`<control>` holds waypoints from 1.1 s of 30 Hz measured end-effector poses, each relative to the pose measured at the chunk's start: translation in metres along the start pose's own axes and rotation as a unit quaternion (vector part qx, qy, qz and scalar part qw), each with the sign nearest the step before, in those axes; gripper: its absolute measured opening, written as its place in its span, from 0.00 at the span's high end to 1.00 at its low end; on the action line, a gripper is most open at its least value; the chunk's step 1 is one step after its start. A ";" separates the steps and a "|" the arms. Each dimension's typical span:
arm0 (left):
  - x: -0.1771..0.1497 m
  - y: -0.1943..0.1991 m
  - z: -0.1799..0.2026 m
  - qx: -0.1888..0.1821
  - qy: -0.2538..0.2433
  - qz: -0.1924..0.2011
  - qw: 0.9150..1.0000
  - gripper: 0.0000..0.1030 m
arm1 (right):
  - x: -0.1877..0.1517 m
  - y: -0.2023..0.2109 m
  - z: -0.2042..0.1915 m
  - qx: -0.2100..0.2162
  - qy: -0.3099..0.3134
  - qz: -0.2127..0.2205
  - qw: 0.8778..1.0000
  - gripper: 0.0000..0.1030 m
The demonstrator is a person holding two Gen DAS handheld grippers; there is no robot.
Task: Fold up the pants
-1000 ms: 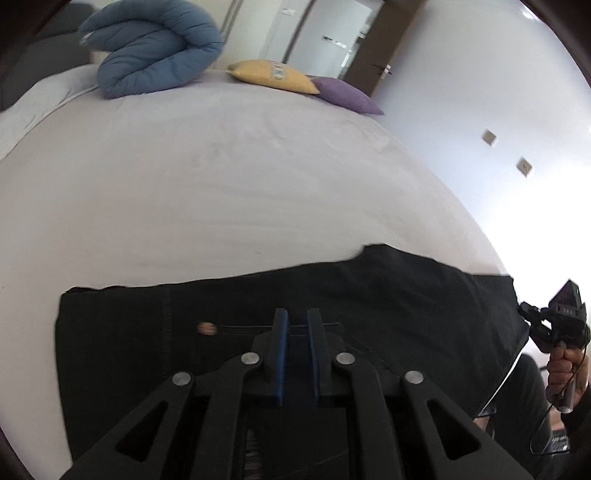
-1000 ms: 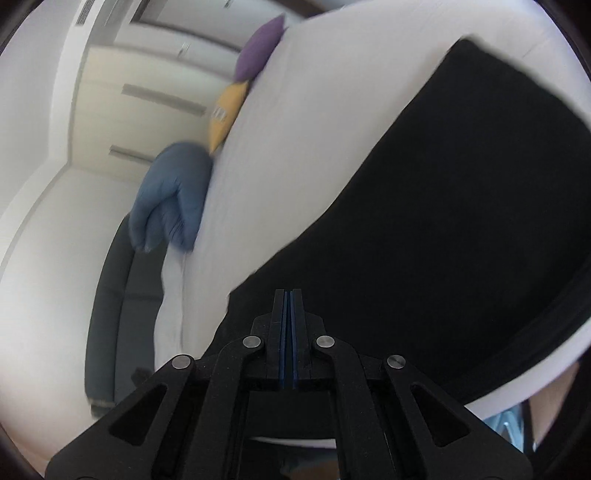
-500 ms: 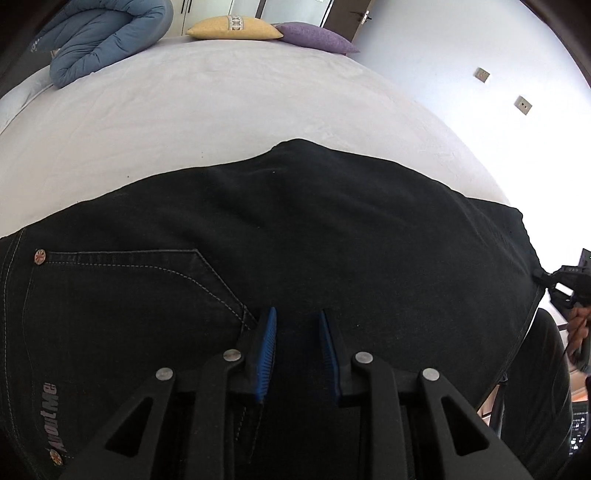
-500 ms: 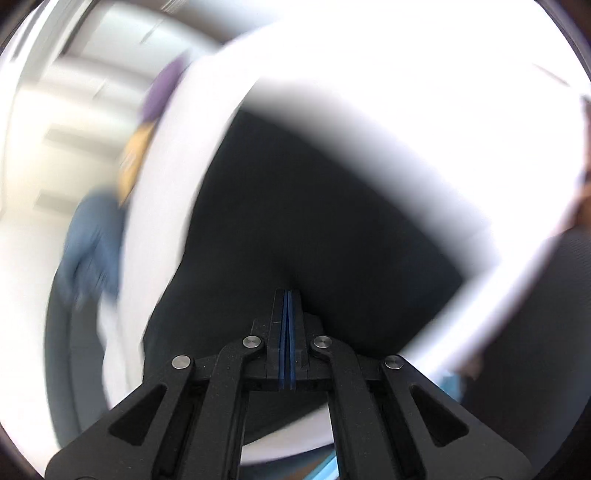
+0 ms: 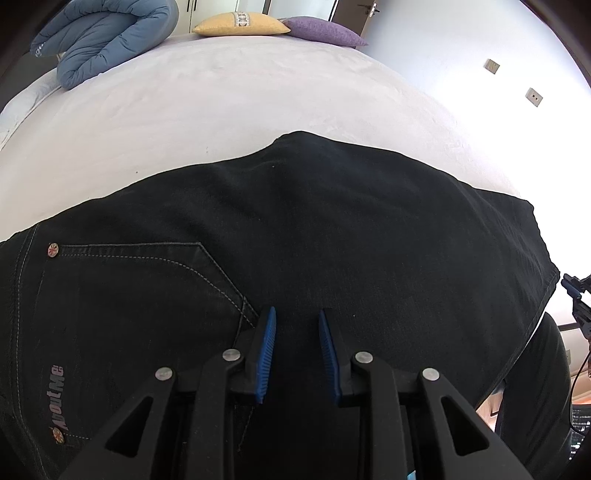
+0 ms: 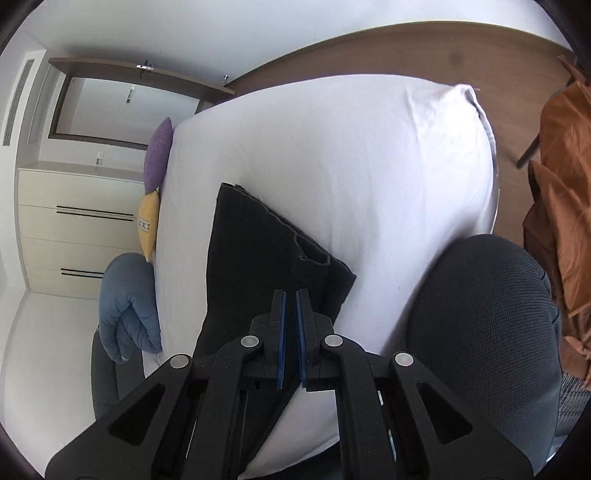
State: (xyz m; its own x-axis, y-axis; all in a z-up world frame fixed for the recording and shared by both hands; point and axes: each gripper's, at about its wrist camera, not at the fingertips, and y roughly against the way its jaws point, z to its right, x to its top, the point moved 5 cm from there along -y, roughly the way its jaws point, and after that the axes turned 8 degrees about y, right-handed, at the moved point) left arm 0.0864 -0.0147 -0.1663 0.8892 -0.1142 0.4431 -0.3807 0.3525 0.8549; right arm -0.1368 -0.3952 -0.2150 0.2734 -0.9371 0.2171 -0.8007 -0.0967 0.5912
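Black jeans [image 5: 295, 240] lie flat on the white bed [image 5: 221, 103], with a back pocket and an "AboutMe" label at the left. My left gripper [image 5: 295, 315] is open and empty, just above the cloth right of the pocket corner. In the right wrist view the jeans [image 6: 251, 251] lie as a folded dark strip across the bed [image 6: 351, 166]. My right gripper [image 6: 291, 295] hovers over the leg-end corner, its pads slightly parted with nothing between them. The right gripper also shows at the left wrist view's right edge [image 5: 576, 295].
A rolled blue duvet [image 5: 107, 37], a yellow pillow [image 5: 240, 24] and a purple pillow [image 5: 321, 31] lie at the far end of the bed. My dark-trousered knee [image 6: 480, 325] is at the bed's near edge. Orange cloth [image 6: 561, 184] hangs at the right.
My left gripper opened and moved forward low over the jeans. My right gripper swung around to the leg end and its pads parted slightly.
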 end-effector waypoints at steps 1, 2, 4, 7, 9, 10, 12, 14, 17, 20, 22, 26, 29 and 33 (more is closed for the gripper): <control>0.000 -0.001 0.001 0.001 0.002 0.002 1.000 0.74 | -0.005 0.000 -0.017 0.005 -0.003 0.002 1.000 0.73; 0.000 -0.002 0.001 0.002 0.004 0.003 1.000 0.74 | -0.008 -0.003 -0.018 0.014 -0.014 0.004 1.000 0.56; 0.001 -0.002 0.000 0.002 0.008 0.003 1.000 0.74 | 0.001 0.009 -0.007 0.031 -0.050 0.027 0.998 0.08; 0.002 -0.002 0.000 0.005 0.008 0.002 1.000 0.74 | 0.006 0.021 -0.006 0.045 -0.027 0.045 0.998 0.08; 0.003 -0.002 -0.001 0.005 0.008 0.002 1.000 0.74 | 0.002 0.019 -0.004 0.050 -0.031 0.030 0.998 0.11; 0.003 -0.003 -0.001 0.005 0.009 0.001 1.000 0.74 | 0.000 0.014 -0.001 0.050 -0.042 0.022 0.998 0.17; 0.004 -0.002 -0.003 0.003 0.012 0.000 1.000 0.74 | -0.005 0.010 0.001 0.052 -0.064 0.009 0.997 0.25; 0.004 -0.001 -0.004 0.004 0.011 -0.002 1.000 0.74 | -0.009 0.001 0.002 0.062 -0.068 0.000 0.996 0.31; 0.004 0.001 -0.006 0.003 0.010 -0.004 1.000 0.74 | -0.017 -0.016 0.008 0.061 -0.079 -0.006 0.995 0.34; 0.004 0.001 -0.007 0.003 0.010 -0.006 1.000 0.74 | -0.021 -0.025 0.018 0.077 -0.103 0.002 0.992 0.37; 0.004 0.001 -0.007 0.003 0.011 -0.006 1.000 0.74 | -0.022 -0.027 0.020 0.088 -0.105 0.009 0.991 0.37; 0.005 0.001 -0.008 0.003 0.011 -0.006 1.000 0.74 | -0.024 -0.027 0.025 0.136 -0.121 0.028 0.983 0.45; 0.005 0.001 -0.008 0.003 0.010 -0.008 1.000 0.74 | -0.025 -0.032 0.022 0.155 -0.119 0.026 0.980 0.57; 0.005 0.001 -0.009 0.004 0.010 -0.010 1.000 0.74 | -0.026 -0.046 0.023 0.175 -0.129 0.033 0.976 0.68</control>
State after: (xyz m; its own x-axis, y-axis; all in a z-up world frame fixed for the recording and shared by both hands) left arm 0.0926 -0.0064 -0.1663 0.9014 -0.1025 0.4207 -0.3651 0.3425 0.8657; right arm -0.1192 -0.3746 -0.2659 0.1088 -0.9939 0.0164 -0.9574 -0.1004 0.2709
